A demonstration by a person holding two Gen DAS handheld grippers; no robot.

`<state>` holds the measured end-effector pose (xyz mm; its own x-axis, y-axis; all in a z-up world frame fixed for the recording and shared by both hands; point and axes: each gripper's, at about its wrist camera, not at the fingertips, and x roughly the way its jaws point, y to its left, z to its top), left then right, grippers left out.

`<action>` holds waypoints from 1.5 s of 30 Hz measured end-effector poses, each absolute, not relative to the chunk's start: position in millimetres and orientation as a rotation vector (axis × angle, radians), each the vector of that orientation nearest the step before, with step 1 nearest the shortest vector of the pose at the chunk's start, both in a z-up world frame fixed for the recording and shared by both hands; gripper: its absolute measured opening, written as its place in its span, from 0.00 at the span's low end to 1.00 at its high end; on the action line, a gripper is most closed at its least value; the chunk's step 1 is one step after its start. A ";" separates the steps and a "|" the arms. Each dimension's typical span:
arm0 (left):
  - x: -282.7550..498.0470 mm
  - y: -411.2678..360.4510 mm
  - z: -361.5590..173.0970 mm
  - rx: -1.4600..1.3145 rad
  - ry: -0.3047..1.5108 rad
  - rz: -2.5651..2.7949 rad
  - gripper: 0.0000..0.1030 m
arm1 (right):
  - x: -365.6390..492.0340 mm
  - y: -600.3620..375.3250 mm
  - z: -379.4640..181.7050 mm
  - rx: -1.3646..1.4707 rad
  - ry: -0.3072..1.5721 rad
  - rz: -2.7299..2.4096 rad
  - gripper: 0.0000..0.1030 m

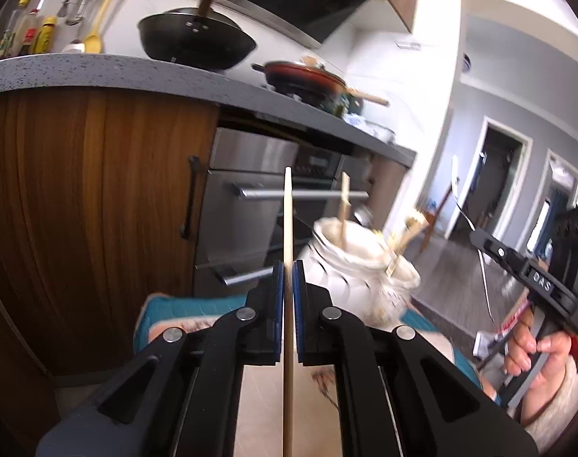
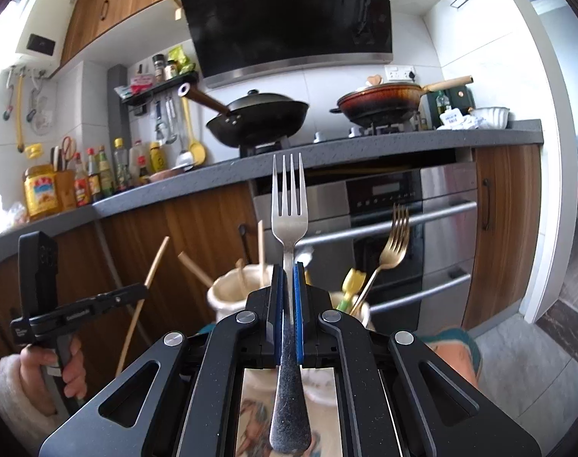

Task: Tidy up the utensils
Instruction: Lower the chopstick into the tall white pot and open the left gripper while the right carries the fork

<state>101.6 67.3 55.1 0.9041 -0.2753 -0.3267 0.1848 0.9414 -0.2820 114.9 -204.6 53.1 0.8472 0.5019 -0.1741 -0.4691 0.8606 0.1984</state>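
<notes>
Left side: left claw (image 1: pixel 288 266) clamped narrow on a single wooden chopstick (image 1: pixel 288 221), blue pads pressing both sides. The stick runs straight up between the jaws, tip against the steel oven front (image 1: pixel 251 205). In the right wrist view the same claw sits at far left, gripped by a hand (image 2: pixel 66 365) in a pale fleece sleeve, chopstick slanting up from it.

Centre: cream ceramic jar (image 1: pixel 350 262) just beyond the left claw's tips, standing on a teal-edged mat (image 1: pixel 197 304). Wooden utensils upright inside. A second, smaller holder (image 2: pixel 359 304) beside it carries a gold fork (image 2: pixel 393 236) and a yellow-handled piece; blurred, detail unclear.

Right side: right claw (image 2: pixel 288 278) clamped narrow on a silver fork (image 2: pixel 289 205), handle running back between the pads, tines upright above the jar. Seen from the left wrist camera, this claw is at far right, the fork thin and curved below it.

Background: grey speckled counter (image 2: pixel 365 148) with black wok (image 2: pixel 258 118), red pan (image 2: pixel 380 103), sauce bottles (image 2: pixel 95 179) at left.
</notes>
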 end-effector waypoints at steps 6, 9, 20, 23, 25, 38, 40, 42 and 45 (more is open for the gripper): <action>140.9 77.7 77.1 -0.341 0.265 -0.263 0.05 | 152.5 -201.5 60.3 0.183 0.195 0.493 0.06; 163.0 71.3 88.4 -0.352 0.216 -0.272 0.05 | 170.1 -199.0 60.1 0.228 0.182 0.512 0.06; 217.5 42.6 108.9 -0.431 0.105 -0.354 0.05 | 208.5 -186.9 40.7 0.314 0.211 0.569 0.06; 228.0 36.5 105.0 -0.430 0.118 -0.371 0.05 | 212.4 -185.9 35.5 0.318 0.225 0.579 0.06; 230.1 32.0 100.8 -0.413 0.119 -0.375 0.05 | 213.0 -185.5 33.1 0.322 0.227 0.580 0.06; 220.6 41.9 81.2 -0.407 0.152 -0.395 0.05 | 215.0 -186.0 24.0 0.329 0.234 0.575 0.06; 218.5 42.4 81.1 -0.393 0.151 -0.388 0.05 | 215.7 -186.9 23.0 0.329 0.229 0.562 0.06; 216.6 42.9 79.8 -0.387 0.152 -0.383 0.05 | 215.6 -188.6 22.5 0.328 0.204 0.545 0.06; 217.2 42.6 76.7 -0.385 0.166 -0.385 0.05 | 216.4 -187.8 21.6 0.310 0.167 0.508 0.06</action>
